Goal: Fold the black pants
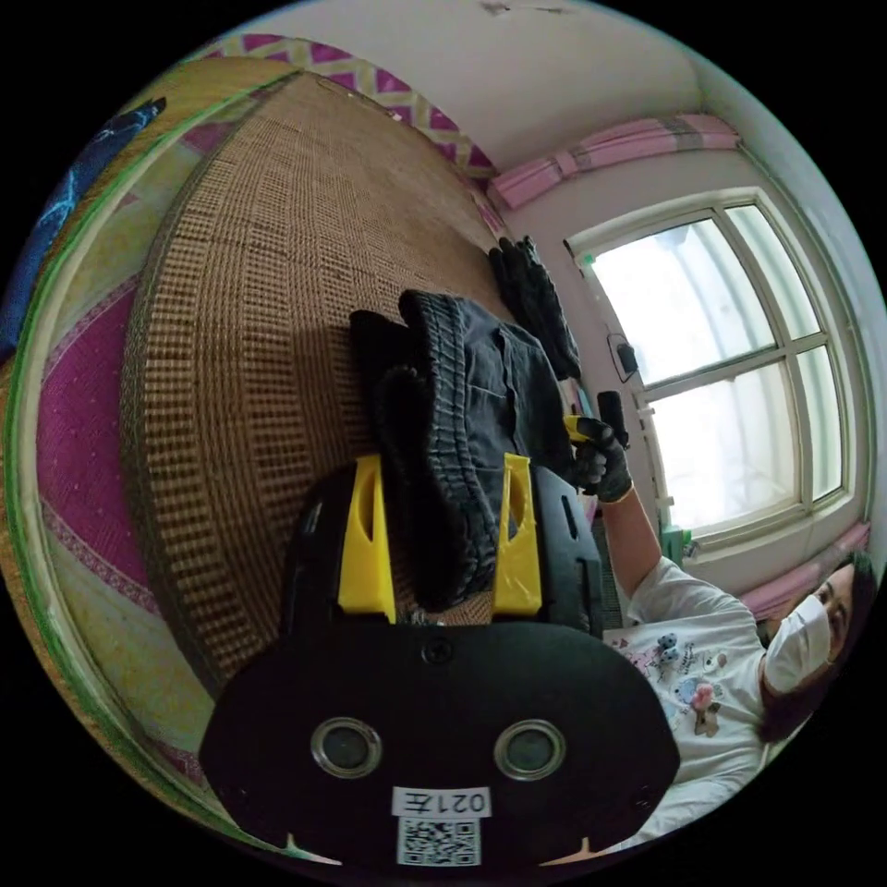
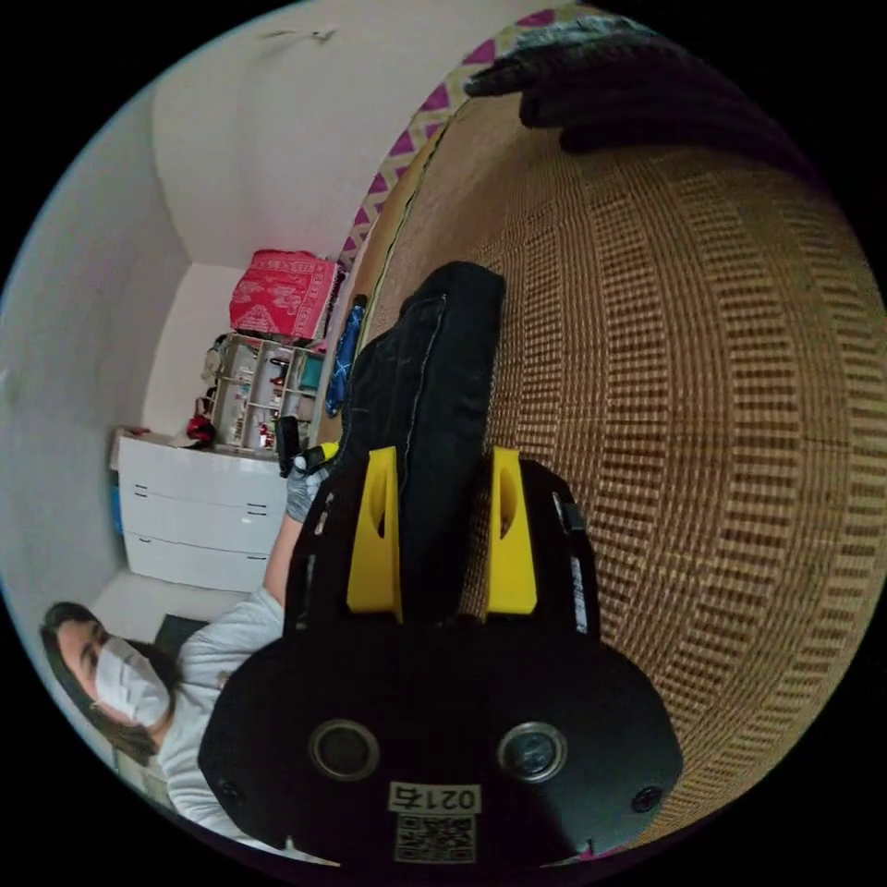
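Above the woven mat (image 1: 249, 351), both grippers' fingers (image 1: 370, 545) (image 2: 374, 545) clamp the black pants (image 1: 462, 407)

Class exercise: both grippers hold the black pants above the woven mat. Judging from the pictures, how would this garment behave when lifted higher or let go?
The black pants look floppy: bunched folds hang between the left gripper fingers. The thick ribbed waistband suggests moderate weight, so they would probably sag between grips. The right gripper pinches a doubled edge; released, it would likely slump onto the woven mat rather than slide.
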`<control>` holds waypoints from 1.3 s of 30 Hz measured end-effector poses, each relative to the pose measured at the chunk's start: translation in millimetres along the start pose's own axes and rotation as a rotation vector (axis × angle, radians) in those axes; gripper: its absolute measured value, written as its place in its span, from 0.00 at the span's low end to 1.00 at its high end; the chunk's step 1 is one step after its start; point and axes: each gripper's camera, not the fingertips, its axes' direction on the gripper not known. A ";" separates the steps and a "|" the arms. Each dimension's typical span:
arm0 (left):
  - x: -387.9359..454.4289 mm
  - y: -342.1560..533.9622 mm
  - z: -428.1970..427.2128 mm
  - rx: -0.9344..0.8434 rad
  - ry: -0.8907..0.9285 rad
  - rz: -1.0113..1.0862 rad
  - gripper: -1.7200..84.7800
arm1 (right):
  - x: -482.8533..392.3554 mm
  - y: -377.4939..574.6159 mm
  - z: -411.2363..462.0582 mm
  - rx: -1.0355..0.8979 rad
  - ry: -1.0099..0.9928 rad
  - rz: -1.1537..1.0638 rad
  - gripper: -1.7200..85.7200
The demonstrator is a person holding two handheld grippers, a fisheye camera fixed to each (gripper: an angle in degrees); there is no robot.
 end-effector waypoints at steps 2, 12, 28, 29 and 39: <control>1.3 -5.0 10.0 -0.034 -0.056 -0.026 0.17 | 2.9 -8.8 6.3 -0.015 -0.035 0.007 0.17; 37.1 8.2 23.2 0.061 0.061 0.031 0.10 | -31.8 -21.4 -28.1 0.011 -0.091 -0.123 0.10; 249.5 -233.1 216.1 0.031 -0.066 0.334 0.11 | -103.3 -174.2 -316.6 0.384 0.374 -0.068 0.12; 244.4 -235.3 234.1 0.042 -0.147 0.306 0.10 | -99.0 -178.1 -314.8 0.391 0.415 -0.041 0.12; 197.9 -89.1 213.3 0.193 -0.120 0.388 0.06 | -182.7 -131.9 -200.4 0.307 0.785 -0.253 0.13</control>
